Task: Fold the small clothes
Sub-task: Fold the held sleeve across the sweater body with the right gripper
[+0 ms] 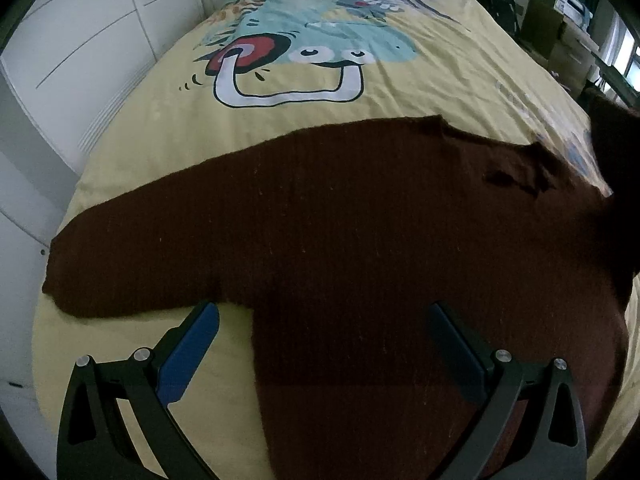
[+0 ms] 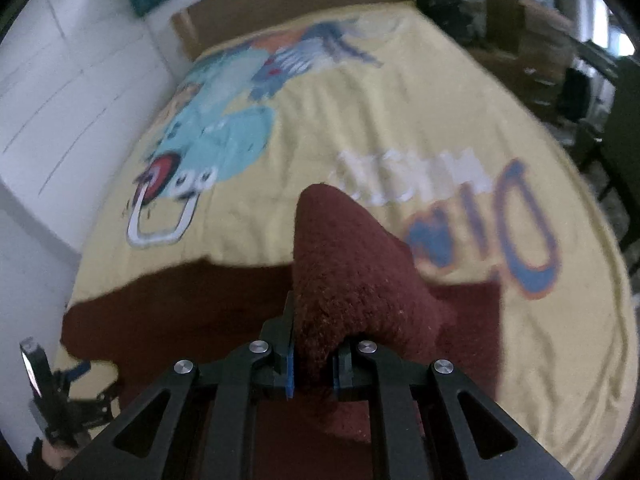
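Note:
A dark maroon knit sweater (image 1: 320,216) lies spread on the yellow bedspread (image 1: 440,80), one sleeve reaching to the left. My left gripper (image 1: 324,320) is open and empty, its blue-padded fingers (image 1: 188,352) just above the sweater's near left side. My right gripper (image 2: 312,372) is shut on a fold of the sweater (image 2: 344,268) and holds it lifted off the bed; the raised fabric hides the finger tips. The lifted part shows at the right edge of the left wrist view (image 1: 616,184). The left gripper shows at the lower left of the right wrist view (image 2: 80,380).
The bedspread carries a cartoon dinosaur print (image 1: 304,28) and lettering (image 2: 480,216). A white wardrobe (image 1: 80,40) stands along the left of the bed. A wooden headboard (image 2: 304,8) is at the far end. Boxes and clutter (image 1: 568,20) stand to the right.

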The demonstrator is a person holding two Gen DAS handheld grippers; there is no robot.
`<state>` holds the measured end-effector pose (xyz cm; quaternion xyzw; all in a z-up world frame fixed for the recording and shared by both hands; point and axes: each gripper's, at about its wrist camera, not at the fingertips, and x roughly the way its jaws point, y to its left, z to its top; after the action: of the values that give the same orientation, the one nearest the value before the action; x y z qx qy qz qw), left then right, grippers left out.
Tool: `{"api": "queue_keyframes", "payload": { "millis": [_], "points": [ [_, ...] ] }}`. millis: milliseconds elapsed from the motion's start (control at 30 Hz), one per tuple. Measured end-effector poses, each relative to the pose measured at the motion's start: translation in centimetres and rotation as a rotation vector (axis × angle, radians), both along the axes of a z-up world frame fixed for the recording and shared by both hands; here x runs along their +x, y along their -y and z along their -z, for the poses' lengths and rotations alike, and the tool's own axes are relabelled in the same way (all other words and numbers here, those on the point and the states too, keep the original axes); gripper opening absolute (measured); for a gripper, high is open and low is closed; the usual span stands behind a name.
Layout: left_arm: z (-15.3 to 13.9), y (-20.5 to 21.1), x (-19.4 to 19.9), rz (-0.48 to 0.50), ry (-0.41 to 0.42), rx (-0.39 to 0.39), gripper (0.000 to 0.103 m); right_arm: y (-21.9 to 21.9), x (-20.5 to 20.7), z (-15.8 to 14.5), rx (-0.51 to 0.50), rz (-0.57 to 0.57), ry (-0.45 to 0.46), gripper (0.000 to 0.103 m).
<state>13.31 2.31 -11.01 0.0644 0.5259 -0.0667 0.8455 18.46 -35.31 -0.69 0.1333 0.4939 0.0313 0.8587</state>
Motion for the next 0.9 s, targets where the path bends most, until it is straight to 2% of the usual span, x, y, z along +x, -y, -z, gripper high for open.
{"api": "queue_keyframes", "payload": {
  "millis": [267, 333, 467, 567, 667, 733, 767, 800, 900],
  "points": [
    [1.4, -0.6, -0.2, 0.000, -0.044, -0.003, 0.102, -5.4, -1.7, 10.7, -0.034, -0.096, -0.233, 0.013],
    [1.7, -0.7, -0.3, 0.003, -0.052, 0.003, 0.102, -6.6, -2.5, 12.5, -0.030, -0.110, -0.270, 0.015],
    [2.0, -0.9, -0.5, 0.001, -0.060, 0.011, 0.102, -7.0, -3.7, 14.6, -0.050, -0.117, -0.303, 0.017],
    [1.9, -1.1, -0.5, -0.003, -0.063, 0.003, 0.102, -7.1, -3.8, 14.6, -0.056, -0.111, -0.296, 0.018],
    [1.7, -1.0, -0.5, -0.004, -0.060, 0.008, 0.102, -7.5, -3.6, 14.4, -0.099, -0.126, -0.307, 0.031],
    [1.6, -0.9, -0.5, -0.005, -0.058, 0.003, 0.102, -7.5, -3.6, 14.0, -0.130, -0.131, -0.305, 0.068],
    [1.5, -0.9, -0.5, -0.003, -0.059, 0.002, 0.102, -7.6, -3.6, 14.0, -0.157, -0.135, -0.306, 0.075],
    [1.4, -0.8, -0.5, 0.000, -0.060, 0.005, 0.102, -7.7, -3.5, 13.9, -0.173, -0.136, -0.309, 0.080],
    [1.4, -0.9, -0.6, -0.010, -0.062, 0.012, 0.102, -7.5, -3.7, 14.2, -0.212, -0.137, -0.329, 0.082]
  ]
}}
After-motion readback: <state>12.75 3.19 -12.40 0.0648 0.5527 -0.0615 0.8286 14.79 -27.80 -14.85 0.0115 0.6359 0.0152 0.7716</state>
